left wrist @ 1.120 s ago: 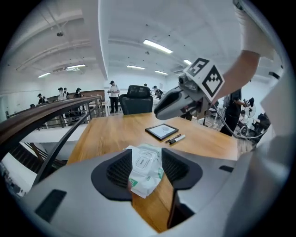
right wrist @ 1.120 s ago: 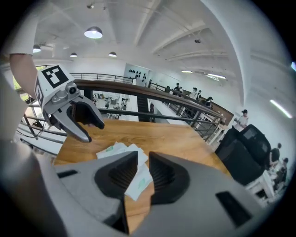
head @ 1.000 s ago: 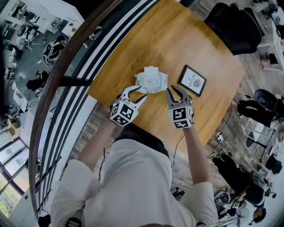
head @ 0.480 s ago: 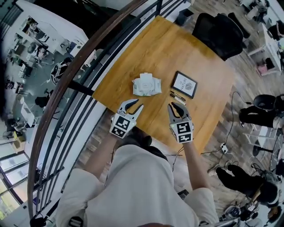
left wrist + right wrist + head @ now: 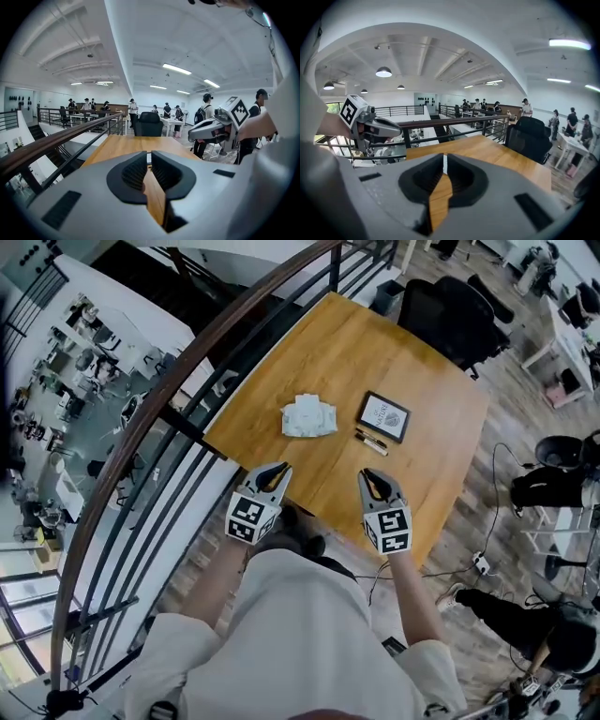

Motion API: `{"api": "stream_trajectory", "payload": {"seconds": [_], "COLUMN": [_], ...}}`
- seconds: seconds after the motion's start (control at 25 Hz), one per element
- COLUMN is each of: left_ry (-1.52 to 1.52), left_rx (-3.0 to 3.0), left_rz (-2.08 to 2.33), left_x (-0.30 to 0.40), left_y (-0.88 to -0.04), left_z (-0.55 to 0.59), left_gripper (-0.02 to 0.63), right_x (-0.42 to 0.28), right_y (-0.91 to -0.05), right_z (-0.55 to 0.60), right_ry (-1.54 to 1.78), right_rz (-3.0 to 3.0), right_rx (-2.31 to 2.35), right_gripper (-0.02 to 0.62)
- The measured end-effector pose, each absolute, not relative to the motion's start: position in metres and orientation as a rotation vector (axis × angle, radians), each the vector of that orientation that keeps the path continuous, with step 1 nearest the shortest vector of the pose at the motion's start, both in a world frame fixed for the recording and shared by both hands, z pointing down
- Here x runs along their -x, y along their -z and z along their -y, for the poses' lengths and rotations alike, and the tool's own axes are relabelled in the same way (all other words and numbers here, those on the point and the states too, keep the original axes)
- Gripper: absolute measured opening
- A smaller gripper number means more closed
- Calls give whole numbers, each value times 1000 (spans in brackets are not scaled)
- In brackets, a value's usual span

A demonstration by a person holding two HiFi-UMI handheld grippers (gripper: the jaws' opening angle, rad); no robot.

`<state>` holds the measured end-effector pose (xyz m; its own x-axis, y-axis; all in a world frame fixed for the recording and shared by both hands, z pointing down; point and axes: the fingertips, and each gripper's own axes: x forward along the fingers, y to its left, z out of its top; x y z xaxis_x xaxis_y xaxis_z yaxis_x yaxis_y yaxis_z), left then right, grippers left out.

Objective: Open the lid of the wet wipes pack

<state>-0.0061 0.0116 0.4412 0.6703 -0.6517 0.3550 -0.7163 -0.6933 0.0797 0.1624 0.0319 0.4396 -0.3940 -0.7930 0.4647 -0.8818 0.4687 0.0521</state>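
Note:
The white wet wipes pack (image 5: 308, 416) lies on the wooden table (image 5: 412, 362), its lid flap on top. Both grippers hang back from it over the table's near edge, close to the person's body. My left gripper (image 5: 277, 468) is closing, its jaws almost together with nothing between them. My right gripper (image 5: 368, 474) has its jaws together and holds nothing. In the left gripper view the dark pads (image 5: 136, 172) nearly meet over the tabletop, and the right gripper (image 5: 192, 137) shows at the right. The right gripper view shows its own tips (image 5: 445, 159) closed and the left gripper (image 5: 397, 132) at the left.
A black-framed picture (image 5: 383, 416) and a pen (image 5: 371, 442) lie right of the pack. A black chair (image 5: 450, 310) stands at the table's far side. A dark railing (image 5: 178, 390) runs along the left edge, with a drop beyond it. People stand far off in the office.
Both grippers have drawn back from the pack toward the person and risen. Their jaws, open beside the pack one second ago, have closed.

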Motion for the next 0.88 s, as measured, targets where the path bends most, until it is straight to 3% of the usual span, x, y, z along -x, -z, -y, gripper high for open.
{"api": "stream_trajectory", "payload": {"seconds": [0.88], "left_ry": [-308], "left_rx": [-2771], "left_rz": [1076], "left_x": [56], "left_y": [-354], "left_z": [-44], "left_gripper": [-6], "right_x": [-138], "right_y": [-363], "right_z": [-79], "right_ry": [-253], "right_rz": [2365], "right_rx": [-1572], "right_gripper": [2]}}
